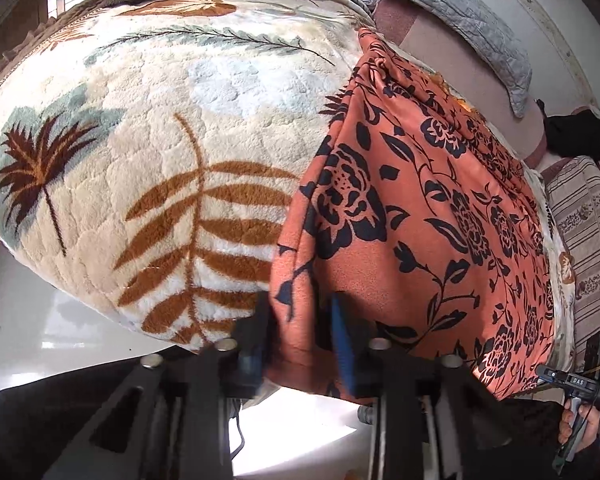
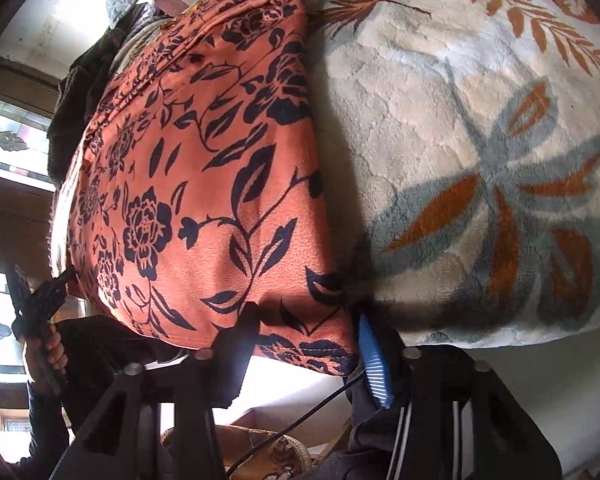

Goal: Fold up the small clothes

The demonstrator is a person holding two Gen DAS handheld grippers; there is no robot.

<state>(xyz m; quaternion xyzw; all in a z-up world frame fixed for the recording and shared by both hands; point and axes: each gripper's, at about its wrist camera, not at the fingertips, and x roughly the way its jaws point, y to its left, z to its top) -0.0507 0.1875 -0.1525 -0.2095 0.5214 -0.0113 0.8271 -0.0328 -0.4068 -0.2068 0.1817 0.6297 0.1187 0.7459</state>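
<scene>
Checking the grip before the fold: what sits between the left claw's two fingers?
The orange floral cloth: its near corner hangs between the left claw fingers, seen in the left wrist view.

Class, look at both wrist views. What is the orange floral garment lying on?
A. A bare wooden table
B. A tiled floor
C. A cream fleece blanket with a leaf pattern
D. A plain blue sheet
C: the orange floral garment lies spread over the cream fleece blanket patterned with brown and grey leaves, its near edge between the fingers of both claws.
</scene>
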